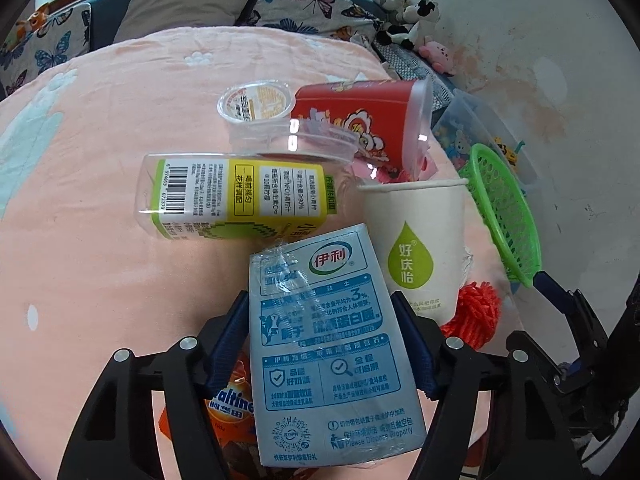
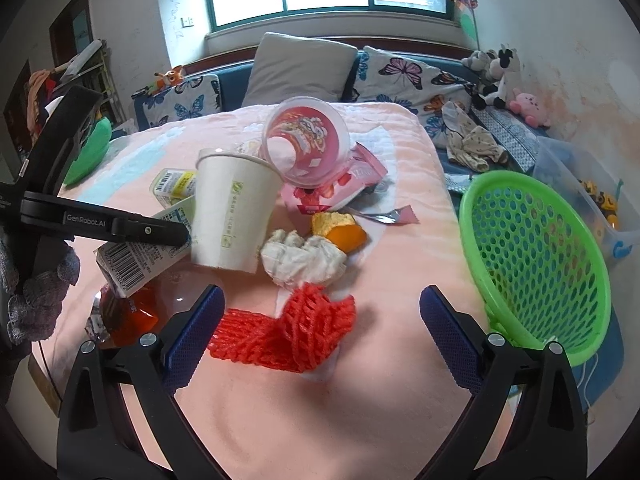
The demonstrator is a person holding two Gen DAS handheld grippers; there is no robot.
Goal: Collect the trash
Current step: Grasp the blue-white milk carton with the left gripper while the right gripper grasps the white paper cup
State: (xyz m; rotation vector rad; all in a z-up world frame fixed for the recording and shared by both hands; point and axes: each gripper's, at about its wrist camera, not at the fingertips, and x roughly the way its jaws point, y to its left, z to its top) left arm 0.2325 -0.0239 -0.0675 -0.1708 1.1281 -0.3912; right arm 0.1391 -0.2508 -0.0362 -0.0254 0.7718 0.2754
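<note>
On the bed's near edge, left wrist view: our left gripper [image 1: 320,344] is pinching the milk carton [image 1: 328,344] mid-body; light, crushable. Right wrist view: right gripper [image 2: 320,320] is hanging spread over soft red foam netting [image 2: 296,332], beside the green basket [image 2: 536,256].

Pale blue milk carton [image 1: 332,344] tilted on pink blanket, white paper cup [image 1: 416,240] upright beside it, green basket [image 2: 536,256] tipped

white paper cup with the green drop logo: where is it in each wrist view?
Left wrist: paper cup right of centre, upright, just right of the milk carton that the left gripper clamps.
Right wrist: cup left of centre, above the red foam net.
Shared landmark: green basket, at right in both.
</note>
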